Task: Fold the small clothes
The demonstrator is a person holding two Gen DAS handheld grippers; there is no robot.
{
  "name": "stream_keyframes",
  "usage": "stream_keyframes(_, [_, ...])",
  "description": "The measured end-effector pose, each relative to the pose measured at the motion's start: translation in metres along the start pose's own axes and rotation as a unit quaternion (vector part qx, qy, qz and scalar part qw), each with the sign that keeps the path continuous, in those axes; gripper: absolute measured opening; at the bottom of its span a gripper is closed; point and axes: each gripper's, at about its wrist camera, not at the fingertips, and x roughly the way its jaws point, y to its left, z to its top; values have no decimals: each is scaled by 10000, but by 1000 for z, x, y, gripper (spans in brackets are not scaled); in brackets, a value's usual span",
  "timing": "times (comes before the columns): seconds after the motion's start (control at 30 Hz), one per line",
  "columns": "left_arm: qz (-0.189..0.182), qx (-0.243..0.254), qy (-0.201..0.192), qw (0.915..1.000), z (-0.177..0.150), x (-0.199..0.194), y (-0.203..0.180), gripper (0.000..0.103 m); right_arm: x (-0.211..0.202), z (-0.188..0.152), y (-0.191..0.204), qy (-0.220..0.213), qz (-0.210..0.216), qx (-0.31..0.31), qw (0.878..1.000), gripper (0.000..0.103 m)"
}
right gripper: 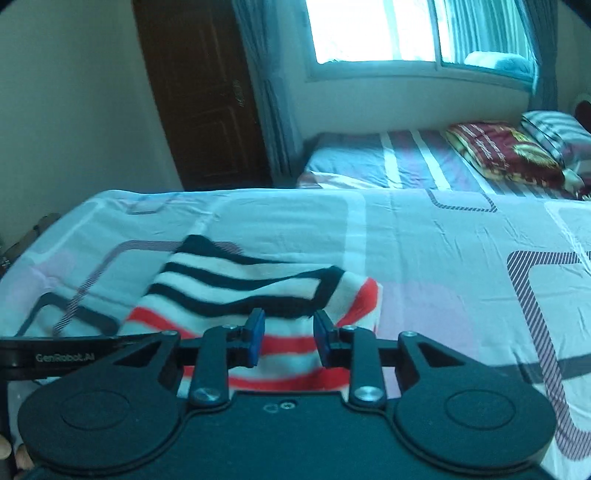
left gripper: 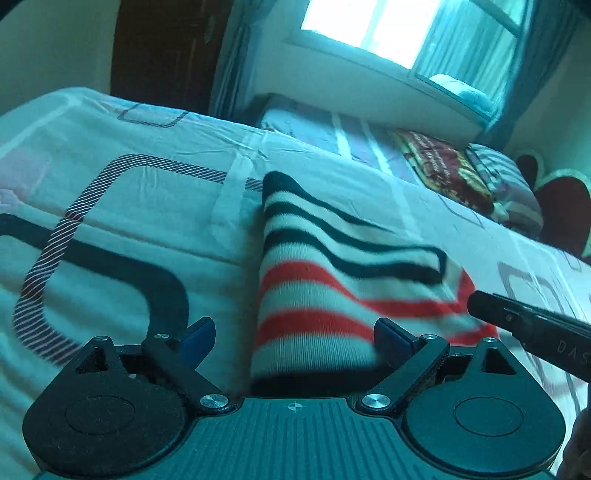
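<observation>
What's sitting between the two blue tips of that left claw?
The striped garment, lying on the bedsheet; the left claw stands wide around it, shown in its own view.

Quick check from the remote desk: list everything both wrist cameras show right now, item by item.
striped garment: one, white with black and red stripes, lying partly folded on the near bed.
bedsheet: one, pale with dark rounded-rectangle pattern, covering the near bed.
second bed: one, blue-purple striped sheet, under the window.
red blanket: one, dark red with yellow print, folded on the second bed.
striped pillow: one, grey and white, beside the red blanket.
door: one, dark brown, far wall.
window: one, bright, with blue-grey curtains.
left gripper: black, blue pads, wide open over the garment.
right gripper: black, blue pads, jaws narrowed, above the garment.
</observation>
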Motion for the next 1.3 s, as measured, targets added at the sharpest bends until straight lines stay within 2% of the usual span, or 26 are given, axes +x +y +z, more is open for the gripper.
stream_keyframes(0.07, [29,63,-130,9999,-12,-16,-1,92,-12,-16,7,41,-37,-113,9999,29])
stream_keyframes(0.17, [74,229,-45,9997,-23,-16,-6,92,-12,-40,6,241,-232,-89,9994,28])
stream_keyframes(0.23, [88,423,71,9990,-29,-10,-12,95,-6,-53,7,206,-374,-215,9989,26])
stream_keyframes(0.33, [103,105,192,9997,-27,-6,-5,102,-4,-45,8,280,-437,32,9986,26])
stream_keyframes(0.4, [91,27,218,9997,-27,-17,-1,102,-17,-39,9,288,-408,179,9986,27])
stream_keyframes(0.47, [153,303,112,9994,-36,-35,-5,102,-40,-42,14,72,-372,143,9992,34])
stream_keyframes(0.57, [162,413,185,9988,-58,-51,-2,102,-64,-65,18,65,-381,136,9992,34])
stream_keyframes(0.7, [230,375,424,9981,-77,-42,3,102,-52,-89,16,425,-688,82,9967,29])
stream_keyframes(0.77, [270,441,398,9979,-78,-40,1,102,-44,-96,14,362,-771,12,9964,24])
stream_keyframes(0.83, [318,468,383,9977,-79,-40,-1,102,-41,-95,18,383,-882,53,9954,25])
stream_keyframes(0.97, [378,446,432,9974,-79,-53,-3,102,-49,-90,18,479,-754,277,9956,32])
stream_keyframes(1.13, [499,339,336,9976,-77,-81,-5,102,-90,-95,22,257,-440,590,9970,64])
stream_keyframes(1.2, [576,306,225,9976,-77,-99,-8,102,-105,-96,24,227,-409,595,9971,65])
stream_keyframes(1.3, [835,385,9,9958,-78,-130,-15,103,-128,-96,23,215,-270,790,9963,72])
